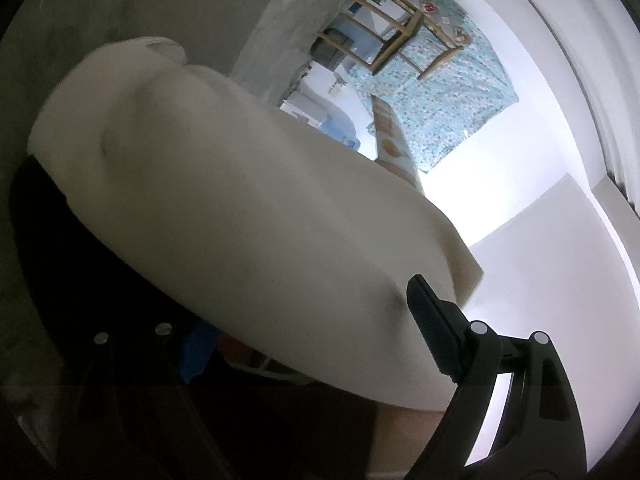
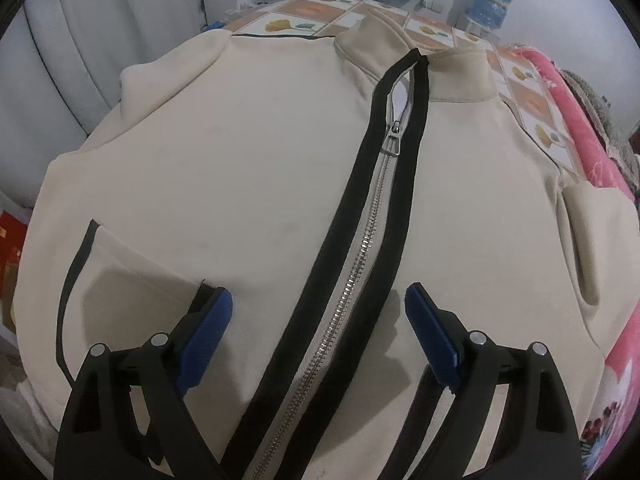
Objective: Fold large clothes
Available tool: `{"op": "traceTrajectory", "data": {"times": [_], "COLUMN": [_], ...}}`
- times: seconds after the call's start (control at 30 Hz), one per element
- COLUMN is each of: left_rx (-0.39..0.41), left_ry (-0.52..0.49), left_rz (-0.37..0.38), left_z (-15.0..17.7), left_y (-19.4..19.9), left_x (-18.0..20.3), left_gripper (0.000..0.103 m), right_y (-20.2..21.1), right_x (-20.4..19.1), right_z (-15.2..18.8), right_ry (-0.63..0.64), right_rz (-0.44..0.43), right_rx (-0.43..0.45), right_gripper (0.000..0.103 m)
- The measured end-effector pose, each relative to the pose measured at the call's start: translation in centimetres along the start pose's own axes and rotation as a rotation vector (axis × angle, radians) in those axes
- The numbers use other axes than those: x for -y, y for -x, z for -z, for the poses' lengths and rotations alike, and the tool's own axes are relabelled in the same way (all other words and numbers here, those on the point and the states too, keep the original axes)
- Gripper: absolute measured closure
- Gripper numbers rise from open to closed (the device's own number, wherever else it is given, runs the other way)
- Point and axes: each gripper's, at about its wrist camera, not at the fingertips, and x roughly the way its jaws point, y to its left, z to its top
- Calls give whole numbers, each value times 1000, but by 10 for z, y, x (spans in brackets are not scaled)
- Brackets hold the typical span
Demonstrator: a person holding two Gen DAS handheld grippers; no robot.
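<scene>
A cream zip-up jacket [image 2: 248, 184] lies front up on the table, with a black-edged metal zipper [image 2: 360, 248] down its middle and the collar at the far end. My right gripper [image 2: 318, 300] is open just above the jacket's lower front, its blue pads either side of the zipper. In the left wrist view, cream fabric [image 1: 224, 208] of the jacket fills the middle, very close to the camera. My left gripper [image 1: 304, 320] has one ridged fingertip [image 1: 424, 304] in sight at the cloth's edge; the other finger is hidden in shadow under the fabric.
The table has a floral tiled cloth [image 2: 320, 12]. A pink blanket [image 2: 592, 152] lies along the right. A grey curtain [image 2: 100, 40] hangs at the left. A wooden chair [image 1: 400, 28] and a blue patterned cloth [image 1: 448, 92] show beyond the lifted fabric.
</scene>
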Motion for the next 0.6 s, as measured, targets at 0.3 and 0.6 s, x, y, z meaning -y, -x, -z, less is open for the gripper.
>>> {"op": "traceTrajectory", "data": {"times": [0.3,0.6], "left_rx": [116,218], "left_ry": [-107,-701], "left_rz": [-170,-800], "left_z": [-26,1], "left_y": [23,27], "left_x": [43,275], "left_gripper": [86,95], "right_y": [1,21], "right_x": [-2,-1], "right_z": [0,12], "right_ry": [1,14], "right_rz": [8,-42], "right_rx": [8,88], "right_gripper": [18,18]}}
